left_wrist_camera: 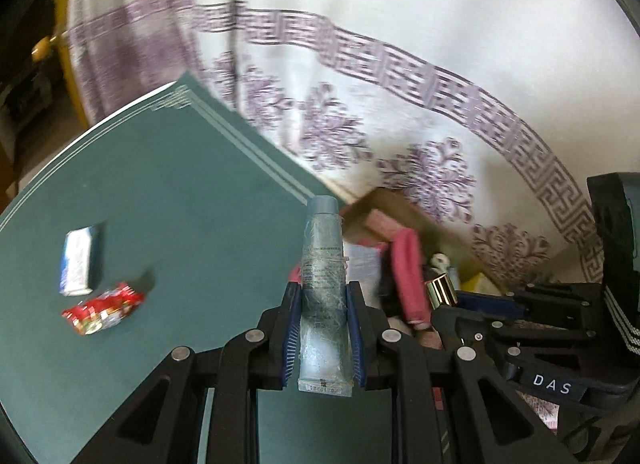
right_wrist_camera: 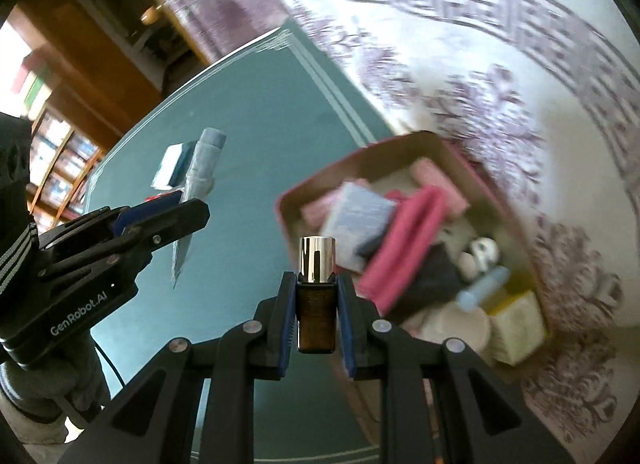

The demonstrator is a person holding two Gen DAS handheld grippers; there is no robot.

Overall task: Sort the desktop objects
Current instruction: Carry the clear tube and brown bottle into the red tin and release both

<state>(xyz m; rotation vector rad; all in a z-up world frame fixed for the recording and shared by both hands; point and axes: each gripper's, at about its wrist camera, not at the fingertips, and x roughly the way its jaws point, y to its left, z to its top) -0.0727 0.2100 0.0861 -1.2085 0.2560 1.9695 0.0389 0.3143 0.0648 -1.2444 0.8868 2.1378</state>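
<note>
My left gripper (left_wrist_camera: 323, 292) is shut on a pale blue tube (left_wrist_camera: 322, 264) with a blue cap, held above the green mat (left_wrist_camera: 180, 199). That tube (right_wrist_camera: 204, 167) and the left gripper (right_wrist_camera: 188, 203) also show at the left of the right wrist view. My right gripper (right_wrist_camera: 316, 284) is shut on a small brown bottle (right_wrist_camera: 316, 320) with a shiny metal cap. It hangs just left of a pink-rimmed box (right_wrist_camera: 460, 155) packed with several items. In the left wrist view the box (left_wrist_camera: 420, 215) lies to the right, with the right gripper (left_wrist_camera: 472, 302) and the bottle's cap (left_wrist_camera: 440, 290) over it.
A blue-and-white packet (left_wrist_camera: 80, 260) and a red wrapped snack (left_wrist_camera: 104, 308) lie on the mat's left part. A white tablecloth (left_wrist_camera: 400, 43) with a purple pattern covers the table. Wooden shelves (right_wrist_camera: 60, 135) stand beyond the table. The box holds pink items (right_wrist_camera: 408, 236), a white cup (right_wrist_camera: 460, 328) and a pale carton (right_wrist_camera: 520, 324).
</note>
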